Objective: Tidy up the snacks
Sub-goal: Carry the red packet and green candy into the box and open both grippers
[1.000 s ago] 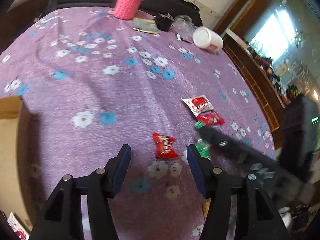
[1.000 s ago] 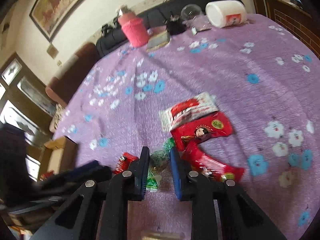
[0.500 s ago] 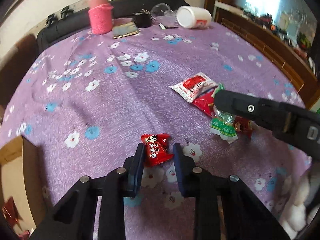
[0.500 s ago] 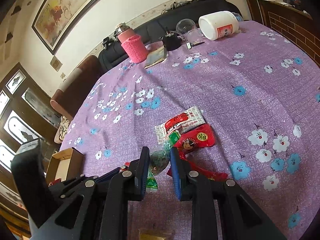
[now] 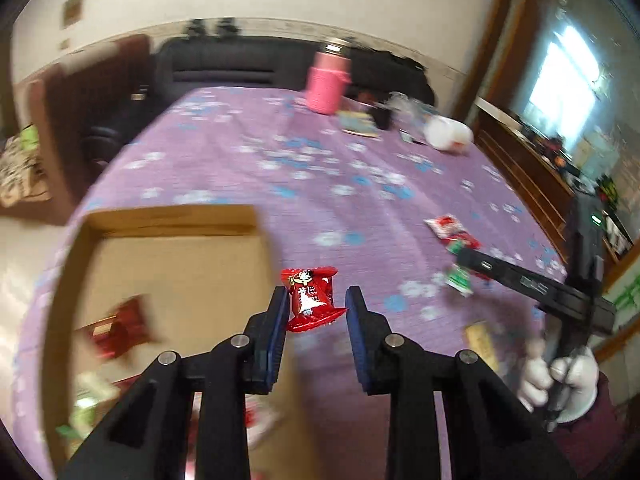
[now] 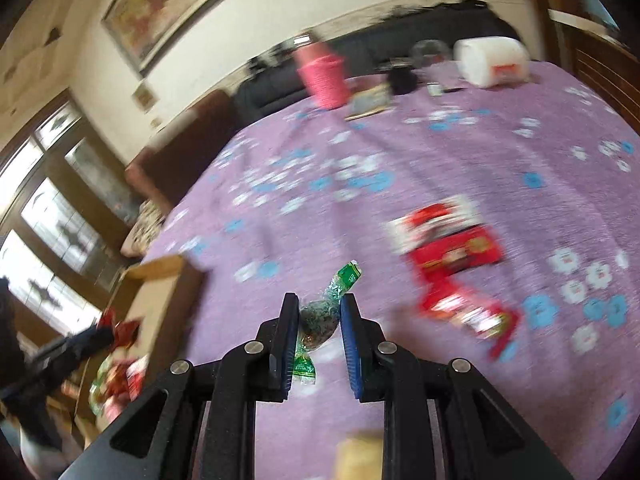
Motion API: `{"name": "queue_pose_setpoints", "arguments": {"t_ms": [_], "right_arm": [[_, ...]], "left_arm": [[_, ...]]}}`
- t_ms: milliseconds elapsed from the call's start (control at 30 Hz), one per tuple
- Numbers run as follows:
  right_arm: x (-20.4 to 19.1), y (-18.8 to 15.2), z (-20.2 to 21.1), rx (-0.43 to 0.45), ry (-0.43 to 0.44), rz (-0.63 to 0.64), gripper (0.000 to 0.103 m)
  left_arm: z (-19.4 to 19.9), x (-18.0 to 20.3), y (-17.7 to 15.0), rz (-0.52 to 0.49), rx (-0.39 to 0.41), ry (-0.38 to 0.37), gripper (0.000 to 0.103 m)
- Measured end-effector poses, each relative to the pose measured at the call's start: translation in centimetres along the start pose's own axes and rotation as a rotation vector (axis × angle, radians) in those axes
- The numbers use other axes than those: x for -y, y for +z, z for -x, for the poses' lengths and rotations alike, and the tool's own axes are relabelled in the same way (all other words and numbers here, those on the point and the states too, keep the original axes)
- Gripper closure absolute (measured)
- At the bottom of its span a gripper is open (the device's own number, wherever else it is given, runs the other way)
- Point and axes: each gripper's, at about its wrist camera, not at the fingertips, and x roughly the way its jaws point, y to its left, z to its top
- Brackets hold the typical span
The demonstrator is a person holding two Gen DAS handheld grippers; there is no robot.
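Fingers of L gripper (image 5: 316, 300) are loosening, red candy (image 5: 312, 298) touching only one pad, by cardboard box (image 5: 168, 216). R gripper (image 6: 319, 310) is clenching green candy (image 6: 320, 320) above worktop (image 6: 440, 152).

No legible text or labels

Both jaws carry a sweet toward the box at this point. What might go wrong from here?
1. The red-wrapped candy touches only one pad of the left gripper, with a gap on the other side; it may drop onto the purple flowered tablecloth short of the cardboard box.
2. The right gripper pinches the green foil-wrapped candy at its body, twisted ends free; it could slip out.
3. Both views are motion-blurred, so a fast release may overshoot the box.
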Motion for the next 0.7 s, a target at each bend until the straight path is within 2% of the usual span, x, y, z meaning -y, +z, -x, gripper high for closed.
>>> {"name": "queue_pose_setpoints", "arguments": {"t_ms": [167, 333, 467, 633, 700], "right_arm": [[-6.7, -1.6, -0.4, -0.056, 0.116, 0.095, 0.080], [-12.8, -2.5, -2.5, -0.133, 0.187, 0.179, 0.080], [-17.1, -3.4, -5.1, -0.178, 0.182, 0.265, 0.080], [-20.1, -4.0, -8.8, -0.232, 0.139, 0.309, 0.080], [-20.7, -4.2, -10.2, -0.245, 0.115, 0.319, 0.079]], "left_arm": [[1.5, -5.1, -2.0, 0.084, 0.004, 0.047, 0.076], [1.9, -7.9, -3.9, 0.135, 0.005, 0.059, 0.076], [1.6, -10.0, -4.5, 0.195, 0.003, 0.045, 0.075], [0.7, -11.5, -4.2, 0.235, 0.000, 0.036, 0.073], [0.5, -12.1, -4.1, 0.250, 0.000, 0.024, 0.062]]}}
